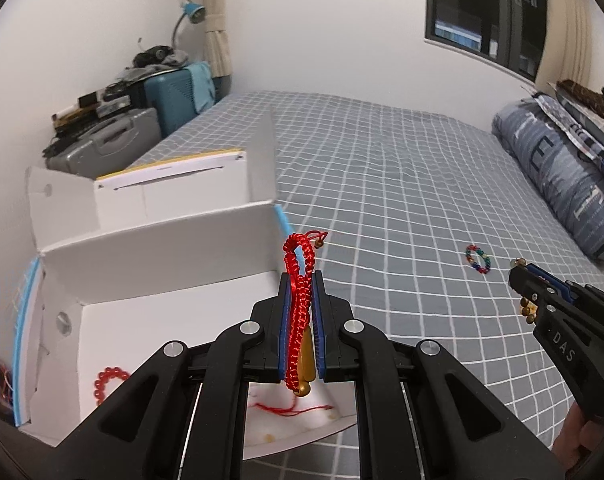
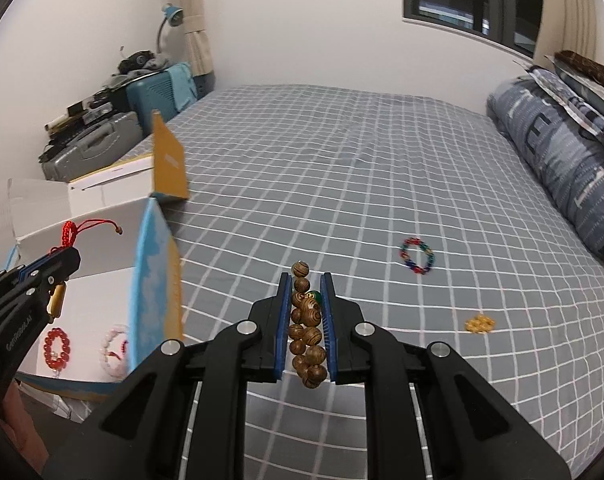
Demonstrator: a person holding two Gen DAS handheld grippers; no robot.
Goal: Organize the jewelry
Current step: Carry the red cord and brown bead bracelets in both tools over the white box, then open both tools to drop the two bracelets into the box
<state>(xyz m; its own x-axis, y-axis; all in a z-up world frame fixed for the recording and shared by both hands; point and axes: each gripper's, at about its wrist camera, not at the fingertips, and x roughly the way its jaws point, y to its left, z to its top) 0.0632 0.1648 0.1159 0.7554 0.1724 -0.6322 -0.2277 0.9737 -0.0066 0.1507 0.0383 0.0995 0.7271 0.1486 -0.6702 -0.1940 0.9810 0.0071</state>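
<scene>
Red braided cord bracelet [image 1: 300,280] sits pinched between the blue pads of the left gripper [image 1: 300,280], whose jaws are squeezed tight on it. Its loop sticks out past the fingertips toward 12 o'clock, and a gold bead hangs at its low end. The gripper is over the white box [image 1: 174,264], near the box's right wall.

The right gripper [image 2: 306,284] is closed on a wooden bead bracelet [image 2: 306,328]. The brown beads have ring marks like wood, and one green bead shows among them. They are bunched up between the blue pads, over the grey checked bed sheet [image 2: 341,184].

The box is open, with blue and yellow outside walls. In the right wrist view, a red bead bracelet [image 2: 56,350] and a pale pink and white bead bracelet [image 2: 114,354] lie on its white floor, near each other. Some loose red thread [image 1: 290,409] lies there too.

Out on the sheet, a many-coloured bead bracelet [image 2: 417,261] lies at about 2 o'clock from the right gripper. A small yellow bead bunch [image 2: 479,324] lies at about 3 o'clock. A folded blue quilt [image 2: 561,168] lies along the right edge of the bed.
</scene>
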